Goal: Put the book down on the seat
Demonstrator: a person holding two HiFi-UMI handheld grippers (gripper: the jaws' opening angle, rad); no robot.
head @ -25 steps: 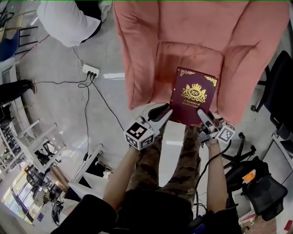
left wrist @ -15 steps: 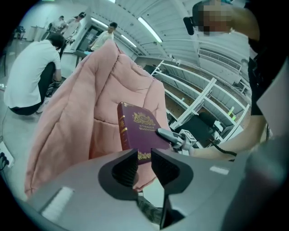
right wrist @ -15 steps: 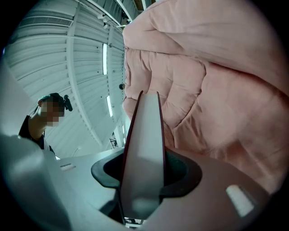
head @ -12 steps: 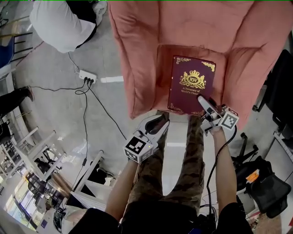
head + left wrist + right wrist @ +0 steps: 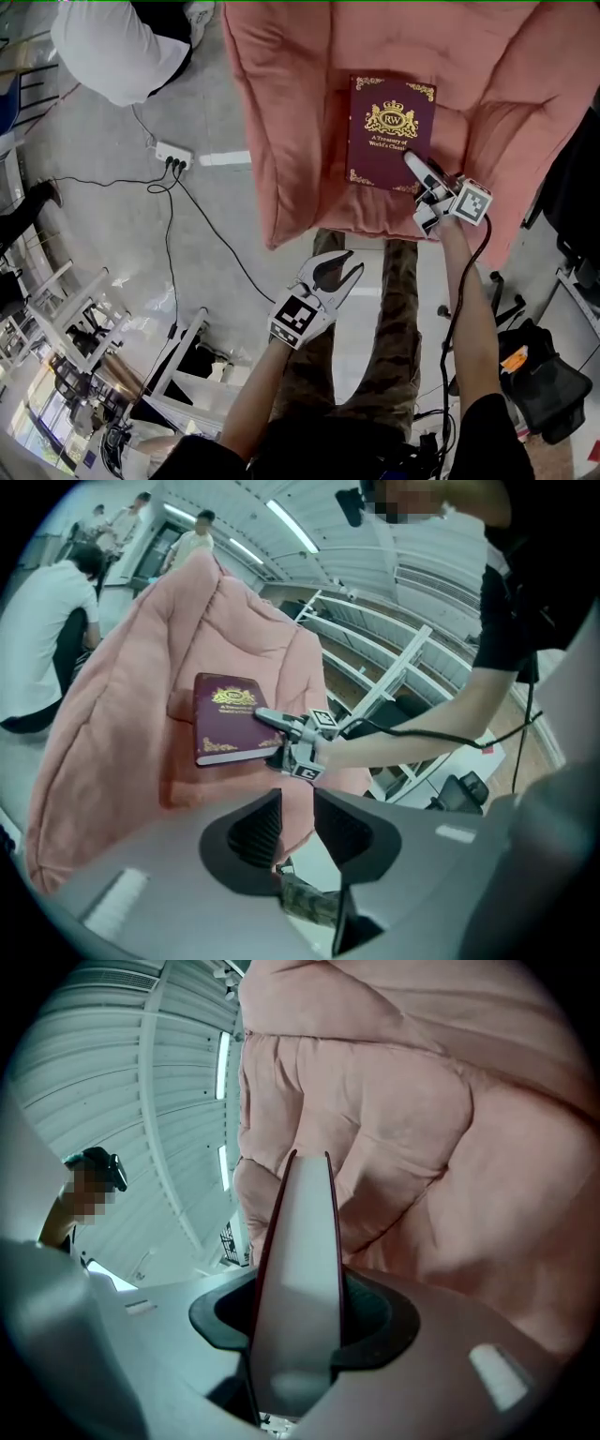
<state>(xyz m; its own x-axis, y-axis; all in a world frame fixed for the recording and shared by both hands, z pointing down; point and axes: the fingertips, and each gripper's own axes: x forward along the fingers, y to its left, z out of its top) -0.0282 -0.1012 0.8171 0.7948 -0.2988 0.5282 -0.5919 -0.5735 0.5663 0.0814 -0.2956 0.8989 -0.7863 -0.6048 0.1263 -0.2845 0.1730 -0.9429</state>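
A maroon book (image 5: pixel 391 131) with a gold crest lies flat over the seat cushion of a pink armchair (image 5: pixel 291 112); whether it rests on the cushion I cannot tell. My right gripper (image 5: pixel 419 176) is shut on the book's near right corner. In the right gripper view the book (image 5: pixel 295 1269) stands edge-on between the jaws of the right gripper (image 5: pixel 298 1309). My left gripper (image 5: pixel 337 265) hangs off the chair's front, above the person's legs, shut with nothing in it. In the left gripper view the left gripper (image 5: pixel 296 825) points at the book (image 5: pixel 225 728) from a distance.
A person in a white top (image 5: pixel 112 47) crouches at the upper left. A power strip (image 5: pixel 173 155) and black cables lie on the floor left of the chair. Black office chairs (image 5: pixel 534 375) stand at the right, a white frame (image 5: pixel 178 366) at the lower left.
The right gripper carried the book away from the person, from the chair's front edge to over the seat. The left gripper left the book's near left corner and drew back toward the person.
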